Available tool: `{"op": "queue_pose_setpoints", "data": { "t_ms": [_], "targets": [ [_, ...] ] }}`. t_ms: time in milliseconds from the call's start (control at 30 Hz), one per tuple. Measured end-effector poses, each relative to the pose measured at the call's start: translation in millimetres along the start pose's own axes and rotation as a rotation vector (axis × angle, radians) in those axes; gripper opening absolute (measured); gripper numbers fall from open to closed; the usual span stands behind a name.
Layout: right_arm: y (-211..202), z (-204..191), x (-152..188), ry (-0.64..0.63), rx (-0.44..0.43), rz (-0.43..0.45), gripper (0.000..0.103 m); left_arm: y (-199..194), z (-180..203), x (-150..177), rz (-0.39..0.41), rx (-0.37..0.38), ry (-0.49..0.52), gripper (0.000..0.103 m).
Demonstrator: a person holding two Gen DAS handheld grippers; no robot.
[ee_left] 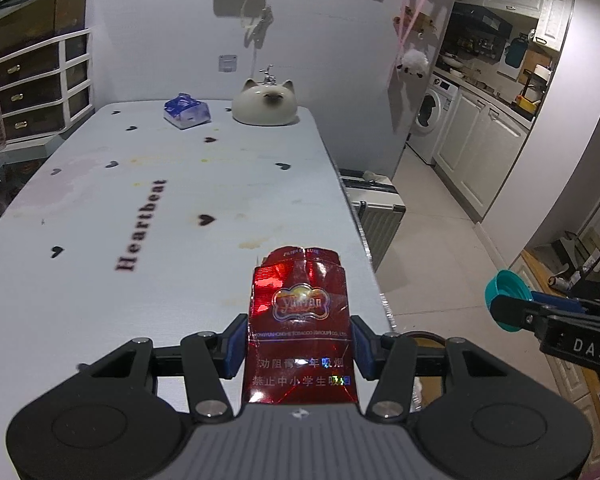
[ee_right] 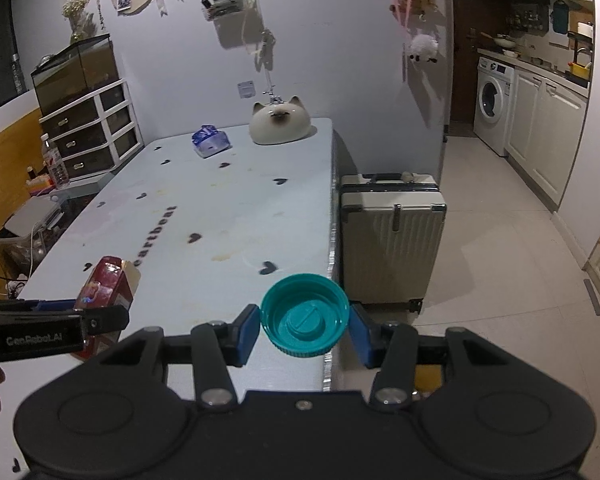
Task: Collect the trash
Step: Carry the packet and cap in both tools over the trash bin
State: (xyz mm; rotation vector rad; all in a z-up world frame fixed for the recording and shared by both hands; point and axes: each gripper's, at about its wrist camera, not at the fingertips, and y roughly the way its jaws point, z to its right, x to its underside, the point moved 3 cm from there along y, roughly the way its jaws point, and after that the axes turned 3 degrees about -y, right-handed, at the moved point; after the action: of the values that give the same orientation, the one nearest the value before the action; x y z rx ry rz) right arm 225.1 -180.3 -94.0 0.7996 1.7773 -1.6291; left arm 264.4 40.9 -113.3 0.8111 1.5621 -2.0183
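Observation:
A crumpled red cigarette pack [ee_left: 300, 320] stands upright between the blue pads of my left gripper [ee_left: 300, 340], which is shut on it above the near right part of the pale blue table [ee_left: 160, 200]. The same pack [ee_right: 108, 284] shows at the left of the right wrist view. My right gripper [ee_right: 304, 330] is shut on a teal plastic lid [ee_right: 304, 314], hollow side facing the camera, held over the table's right edge. From the left wrist view, that lid [ee_left: 504, 292] and the right gripper's finger [ee_left: 516, 312] sit off to the right, above the floor.
At the table's far end lie a blue tissue pack [ee_left: 187, 111] and a white cat-shaped ceramic [ee_left: 266, 102]. A pale suitcase [ee_right: 392, 236] stands on the floor against the table's right side. Drawers [ee_right: 92, 136] are at the left, kitchen cabinets and a washing machine [ee_right: 492, 100] at the right.

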Motion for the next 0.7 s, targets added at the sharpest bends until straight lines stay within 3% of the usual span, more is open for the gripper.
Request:
{"op": "queue_pose_setpoints", "data": {
  "t_ms": [467,700],
  "targets": [
    [38.0,133.6,-12.2,-0.077,-0.105,-0.07,0.049,57.2,106.2,13.1,-0.046,-0.102,-0.112,0.053],
    [64.2,207.6,-6.3,-0.071,-0.091,-0.118,0.049,104.8,164.8,24.7,-0.11,-0.093,-0.114,0.053]
  ]
}}
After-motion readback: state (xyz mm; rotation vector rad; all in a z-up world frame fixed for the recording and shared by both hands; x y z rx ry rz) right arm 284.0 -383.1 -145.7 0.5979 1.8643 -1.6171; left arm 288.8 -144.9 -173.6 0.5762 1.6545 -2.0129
